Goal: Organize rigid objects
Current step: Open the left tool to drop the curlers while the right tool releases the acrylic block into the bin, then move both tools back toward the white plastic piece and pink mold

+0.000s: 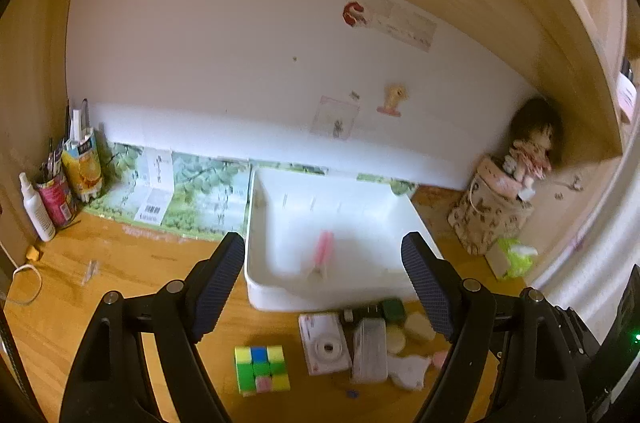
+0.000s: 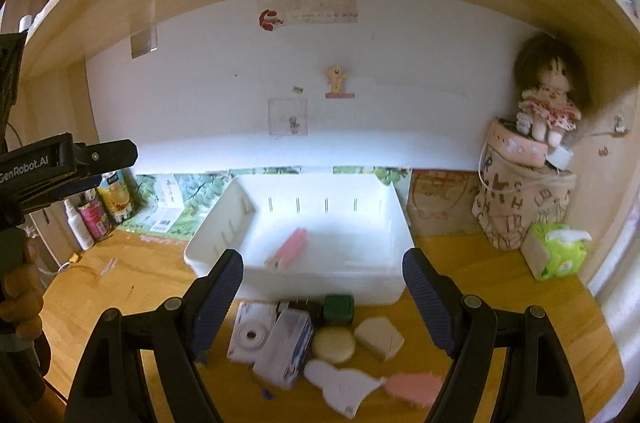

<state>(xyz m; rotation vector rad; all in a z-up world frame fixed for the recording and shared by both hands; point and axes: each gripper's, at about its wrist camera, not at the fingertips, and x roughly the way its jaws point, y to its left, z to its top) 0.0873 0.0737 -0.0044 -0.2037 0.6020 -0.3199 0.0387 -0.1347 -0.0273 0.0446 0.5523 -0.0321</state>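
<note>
A white bin stands on the wooden desk with a pink item lying inside. In front of it lie a colour cube, a white toy camera, a clear box, a green-black item, round and wedge-shaped beige pieces, and a white-and-pink flat piece. My left gripper is open and empty above the bin's front. My right gripper is open and empty over the pile. The left gripper also shows at the left of the right wrist view.
Cans and a spray bottle stand at the back left. A patterned bag with a doll and a green tissue pack stand at the right. A shelf hangs overhead. A white cable lies at the left.
</note>
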